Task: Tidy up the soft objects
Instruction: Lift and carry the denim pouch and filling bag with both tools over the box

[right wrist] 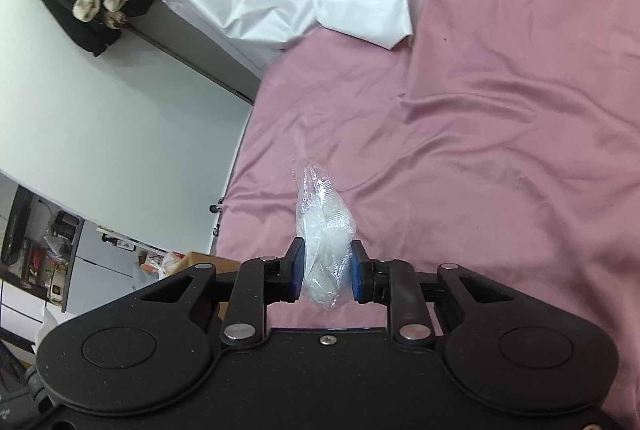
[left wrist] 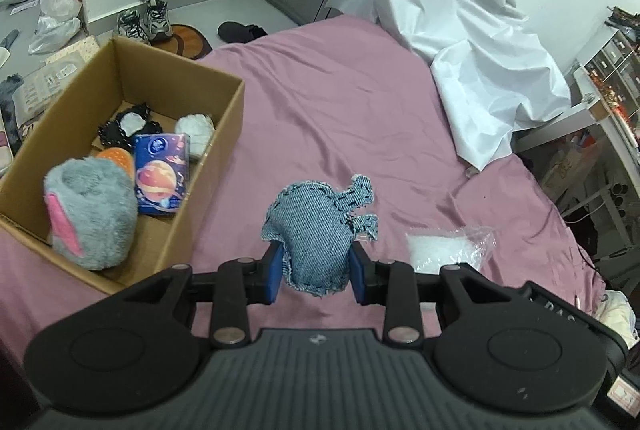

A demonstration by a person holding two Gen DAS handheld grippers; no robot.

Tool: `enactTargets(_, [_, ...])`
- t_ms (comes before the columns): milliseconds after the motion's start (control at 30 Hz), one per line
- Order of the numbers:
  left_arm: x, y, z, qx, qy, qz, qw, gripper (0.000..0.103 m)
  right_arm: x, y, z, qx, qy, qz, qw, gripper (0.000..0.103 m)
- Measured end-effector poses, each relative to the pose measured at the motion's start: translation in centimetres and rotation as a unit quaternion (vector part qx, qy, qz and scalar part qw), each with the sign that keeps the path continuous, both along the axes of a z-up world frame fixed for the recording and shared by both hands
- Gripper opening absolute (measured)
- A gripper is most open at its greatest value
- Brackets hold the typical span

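The left gripper (left wrist: 316,270) pinches a denim toy (left wrist: 316,226) above the pink bed (left wrist: 340,102), beside the box (left wrist: 200,166). The right gripper (right wrist: 326,274) clamps a plastic bag (right wrist: 324,242), over the bed.

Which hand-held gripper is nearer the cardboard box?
Left. The left hand-held gripper, clamping a denim toy, sits just beside the cardboard box. The right hand-held gripper shows no box ahead.
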State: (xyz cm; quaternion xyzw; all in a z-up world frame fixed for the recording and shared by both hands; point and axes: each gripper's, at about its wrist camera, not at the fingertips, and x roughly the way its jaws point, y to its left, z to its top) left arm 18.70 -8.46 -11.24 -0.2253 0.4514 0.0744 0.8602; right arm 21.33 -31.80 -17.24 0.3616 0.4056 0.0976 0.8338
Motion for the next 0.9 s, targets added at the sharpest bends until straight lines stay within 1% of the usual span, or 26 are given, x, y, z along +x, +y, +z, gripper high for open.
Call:
enactTargets(233, [-1.6,1.6,1.6,-0.006,-0.014,-0.011,0.9998,0.033,-2.0,1.0,2.7,-0.023,-0.027,-0.004,0.999,0.023])
enactTargets(533, [-3.2,4.4,3.5,-0.014,-0.031,-0.017,0.9993,0.033,-4.0,2.4,5.2,-0.037,-0.055,-0.016,0.998,0.023])
enactTargets(900, [-4.7,7.9,5.0,-0.014,-0.047,-0.016,0.9987,0.033,-5.1,4.9,6.7,-0.045,-0.071,-0.013,0.996,0.023])
